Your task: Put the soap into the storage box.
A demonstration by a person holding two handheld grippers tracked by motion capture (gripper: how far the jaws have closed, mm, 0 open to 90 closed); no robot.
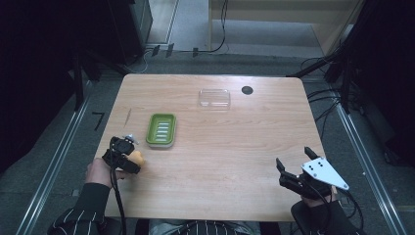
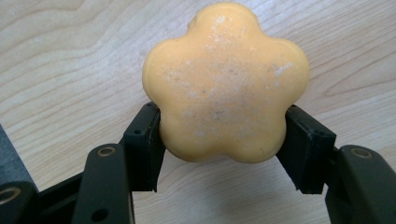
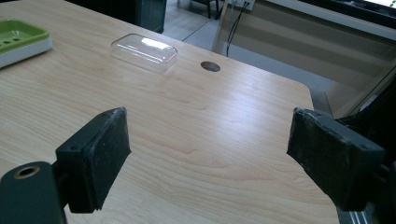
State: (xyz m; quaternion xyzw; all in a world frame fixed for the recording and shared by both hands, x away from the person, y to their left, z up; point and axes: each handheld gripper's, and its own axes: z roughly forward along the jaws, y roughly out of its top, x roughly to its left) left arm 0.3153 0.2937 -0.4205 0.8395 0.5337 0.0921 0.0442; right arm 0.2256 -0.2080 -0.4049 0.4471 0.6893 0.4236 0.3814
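- The wooden table (image 1: pixel 220 147) is the biggest thing here, pale with a clear grain; a small round hole (image 1: pixel 247 90) sits near its far edge, right of centre.
- The right gripper (image 1: pixel 293 164) rests at the near right corner of the table, held in a hand with a grey three-cornered plate on top. In the right gripper view its two black jaws stand wide apart with only bare tabletop between them, and they grip nothing.
- The left gripper (image 1: pixel 131 159) is at the near left of the table, in the hand of a person with a dark striped sleeve (image 1: pixel 88 210). Its jaws are closed on the soap, one pad pressed to each side.
- The green soap dish (image 1: pixel 162 130) lies on the table left of centre, just beyond the left gripper, with a slotted floor and a white base.
- The clear lid (image 1: pixel 214 98) lies farther back, near the far edge and well apart from the dish.
- The soap (image 2: pixel 224 84) is an orange, flower-shaped bar with a dusty white bloom on its face. It is clamped between the left gripper's jaws, above the wood near the dish's near corner; whether it touches the table I cannot tell.
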